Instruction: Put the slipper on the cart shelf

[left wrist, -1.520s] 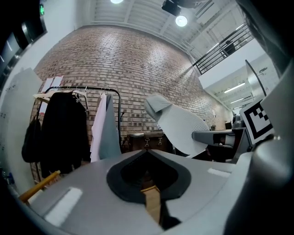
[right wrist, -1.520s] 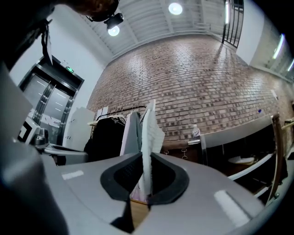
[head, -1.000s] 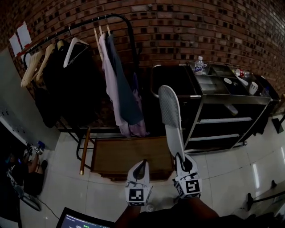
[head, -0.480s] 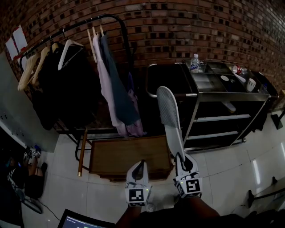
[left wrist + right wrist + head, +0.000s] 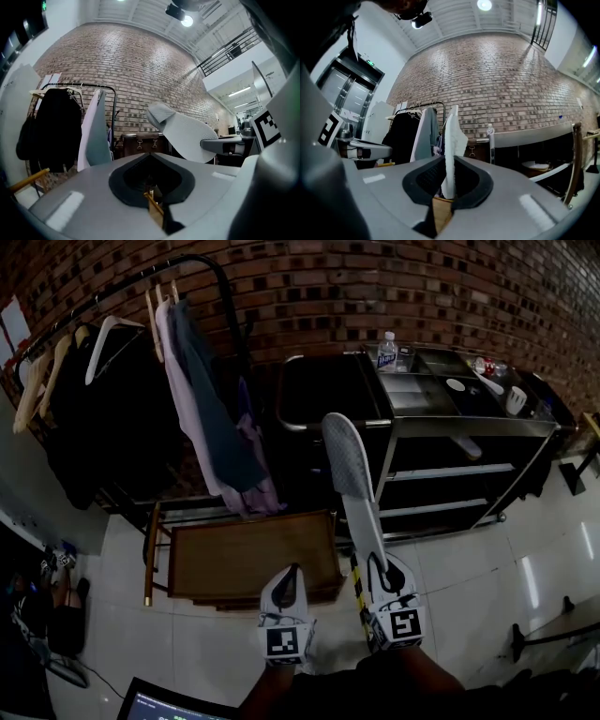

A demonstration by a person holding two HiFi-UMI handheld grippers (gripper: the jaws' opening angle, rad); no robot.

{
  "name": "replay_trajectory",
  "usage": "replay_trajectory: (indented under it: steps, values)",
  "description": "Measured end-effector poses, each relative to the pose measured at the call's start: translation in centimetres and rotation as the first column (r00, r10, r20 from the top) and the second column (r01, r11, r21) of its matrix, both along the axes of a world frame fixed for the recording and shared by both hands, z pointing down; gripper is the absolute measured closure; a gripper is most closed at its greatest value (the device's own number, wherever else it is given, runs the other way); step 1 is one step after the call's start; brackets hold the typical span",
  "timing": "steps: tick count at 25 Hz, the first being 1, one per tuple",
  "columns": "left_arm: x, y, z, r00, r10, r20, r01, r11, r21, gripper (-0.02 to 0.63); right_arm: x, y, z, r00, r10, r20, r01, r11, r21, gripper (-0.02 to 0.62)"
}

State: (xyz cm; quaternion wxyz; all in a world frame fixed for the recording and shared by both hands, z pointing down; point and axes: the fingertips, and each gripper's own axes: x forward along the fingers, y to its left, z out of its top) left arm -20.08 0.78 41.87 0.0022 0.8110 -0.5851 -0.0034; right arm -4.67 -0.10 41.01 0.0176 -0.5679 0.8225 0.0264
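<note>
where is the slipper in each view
Head view: centre, the slipper stands up from the right gripper toward the cart.
Left gripper view: right of centre, broad side to the camera.
Right gripper view: centre, edge-on between the jaws.
Shared landmark: the brick wall behind it.

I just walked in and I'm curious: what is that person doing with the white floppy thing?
A person holds a gripper in each hand. The right gripper is shut on one end of a flat white fabric slipper, which points toward the black metal cart with shelves. The left gripper is shut and empty. The slipper is not on a shelf yet.
</note>
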Motion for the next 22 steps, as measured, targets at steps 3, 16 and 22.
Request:
replay_trajectory:
  steps: [3,16,22]
  values:
    - [1.8,-0.7,1.0,1.0,-0.002,0.0,0.002,1.0,-0.018,0.589,1.9,-0.3,0.9,1.0,-0.003,-0.027,0.003,1.0,-0.019,0.557]
    - [13.6,-6.7,5.4,1.0,0.004,0.016,-0.002,0.992,-0.125,0.589,12.7,-4.6,7.6,0.998,-0.039,-0.042,0.03,0.981,-0.191,0.557]
    - [18.6,-9.8,9.2,0.999,0.015,0.048,-0.005,0.98,-0.198,0.589,18.1,-4.9,12.8,0.999,-0.041,-0.026,0.031,0.947,-0.32,0.557]
